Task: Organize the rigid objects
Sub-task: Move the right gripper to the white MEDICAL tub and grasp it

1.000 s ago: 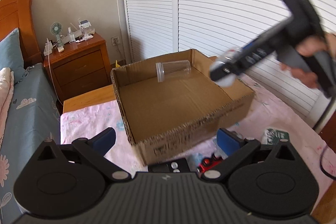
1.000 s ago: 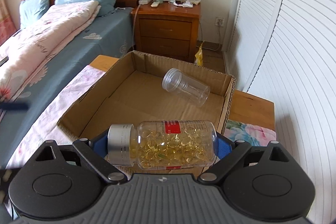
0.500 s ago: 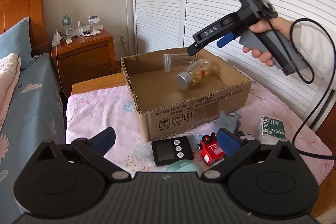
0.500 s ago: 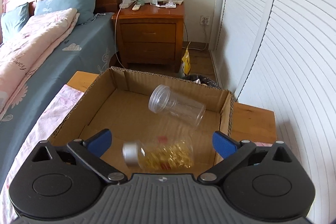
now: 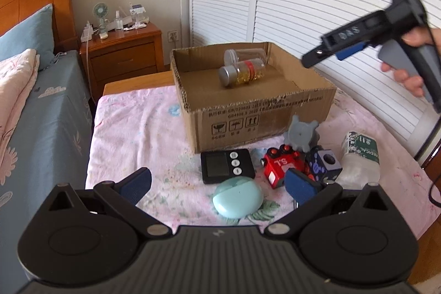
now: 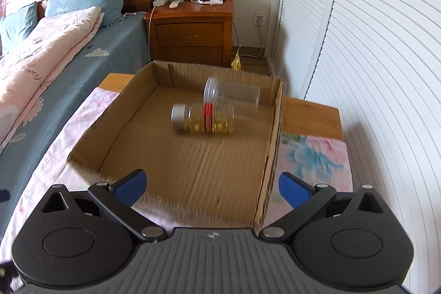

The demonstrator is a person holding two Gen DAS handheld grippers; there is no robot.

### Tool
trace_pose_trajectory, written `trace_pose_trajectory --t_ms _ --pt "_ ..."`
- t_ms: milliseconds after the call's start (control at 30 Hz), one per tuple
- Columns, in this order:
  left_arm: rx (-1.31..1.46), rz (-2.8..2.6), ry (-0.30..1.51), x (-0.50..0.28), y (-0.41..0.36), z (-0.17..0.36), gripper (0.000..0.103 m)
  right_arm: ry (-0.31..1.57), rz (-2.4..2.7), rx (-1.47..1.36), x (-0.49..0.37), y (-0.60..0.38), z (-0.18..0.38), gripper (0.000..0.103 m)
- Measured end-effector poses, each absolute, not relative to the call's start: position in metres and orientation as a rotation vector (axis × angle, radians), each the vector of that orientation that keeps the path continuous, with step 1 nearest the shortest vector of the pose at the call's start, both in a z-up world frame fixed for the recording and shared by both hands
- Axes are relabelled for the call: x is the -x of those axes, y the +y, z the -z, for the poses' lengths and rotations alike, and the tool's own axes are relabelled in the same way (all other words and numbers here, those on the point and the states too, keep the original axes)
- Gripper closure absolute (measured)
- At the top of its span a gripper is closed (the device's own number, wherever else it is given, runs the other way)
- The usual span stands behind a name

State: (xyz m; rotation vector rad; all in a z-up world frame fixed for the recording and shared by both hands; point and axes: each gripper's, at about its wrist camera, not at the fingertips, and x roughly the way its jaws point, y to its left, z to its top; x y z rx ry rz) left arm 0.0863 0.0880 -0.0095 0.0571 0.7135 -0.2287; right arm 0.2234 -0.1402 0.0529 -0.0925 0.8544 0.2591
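Observation:
A cardboard box (image 5: 248, 112) (image 6: 271, 145) stands on the pink floral cloth. Inside it lie a capsule bottle (image 5: 242, 72) (image 6: 202, 118) with a silver cap and an empty clear jar (image 5: 245, 56) (image 6: 231, 93) behind it. My right gripper (image 6: 210, 189) is open and empty, above the box's near edge; in the left wrist view it hangs at the upper right, held by a hand (image 5: 410, 79). My left gripper (image 5: 217, 186) is open, low over a mint case (image 5: 237, 200), a black timer (image 5: 226, 166), a red toy vehicle (image 5: 281, 164), a dark cube (image 5: 323, 164), a grey knob (image 5: 301, 134) and a white bottle (image 5: 359, 156).
A bed (image 6: 55, 51) with blue pillows and a pink quilt lies to the left. A wooden nightstand (image 6: 193, 32) with a small fan and clutter stands behind the box. White louvred doors (image 6: 372, 46) run along the right. A black cable (image 5: 432, 183) hangs at the right.
The capsule bottle left my right gripper, dropped into the box and rolled back next to the clear jar. The right gripper drew back. My left gripper pulled back and down toward the loose items.

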Motion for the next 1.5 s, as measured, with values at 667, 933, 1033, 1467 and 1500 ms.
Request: trace_pose_trajectory --t_ms 667,933,1033,1467,1500 --pt "0.006 0.135 0.767 -0.059 0.078 0.049 0.001 0.83 -0.175 0.018 -0.078 -0.172 0.024 0.0" --pt "0.071 0.14 0.797 -0.062 0.076 0.061 0.001 0.837 -0.146 0.175 -0.086 -0.153 0.041 0.0" --pt "0.07 0.145 0.812 -0.067 0.073 0.064 0.001 0.844 -0.121 0.201 -0.095 -0.153 0.046 0.0" --pt "0.058 0.09 0.846 -0.107 0.064 0.075 0.001 0.934 -0.079 0.067 -0.136 -0.177 0.07 0.0" --pt "0.056 0.087 0.849 -0.111 0.063 0.077 0.001 0.933 -0.083 0.069 -0.136 -0.177 0.07 0.0"
